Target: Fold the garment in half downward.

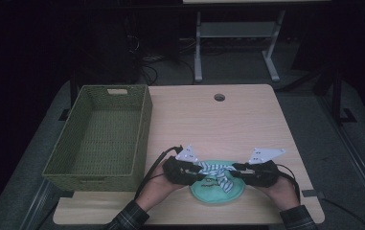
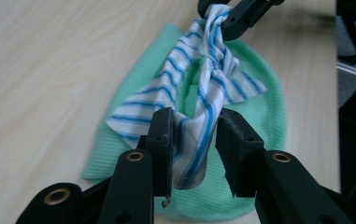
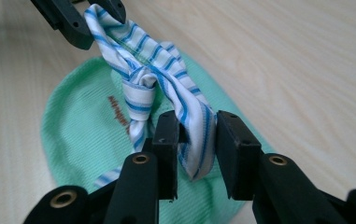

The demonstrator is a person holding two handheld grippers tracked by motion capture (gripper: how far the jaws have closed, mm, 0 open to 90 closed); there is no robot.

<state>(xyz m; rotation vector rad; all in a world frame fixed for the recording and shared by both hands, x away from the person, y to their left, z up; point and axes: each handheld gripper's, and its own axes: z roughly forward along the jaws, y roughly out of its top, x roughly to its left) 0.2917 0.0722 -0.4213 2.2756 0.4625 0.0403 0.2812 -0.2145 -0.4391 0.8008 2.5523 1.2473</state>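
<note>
Blue-and-white striped thin cloth strip (image 1: pixel 217 170), knotted mid-length, lies w/ long axis left-right over a round mint-green ribbed fabric pad (image 1: pixel 217 191) at near edge of the pale wood table (image 1: pixel 247 120). Left gripper (image 2: pixel 194 135) at its left end, right gripper (image 3: pixel 197 135) at its right end, equally near. Both sets of jaws slightly spread, cloth loose between, not pinched. Olive woven basket (image 1: pixel 142 129) far-left.

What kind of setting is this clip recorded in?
Probably a lab or workshop set up for recording: a light wooden table with a cable hole, tangled cables on the dark floor behind, and a metal stand.
</note>
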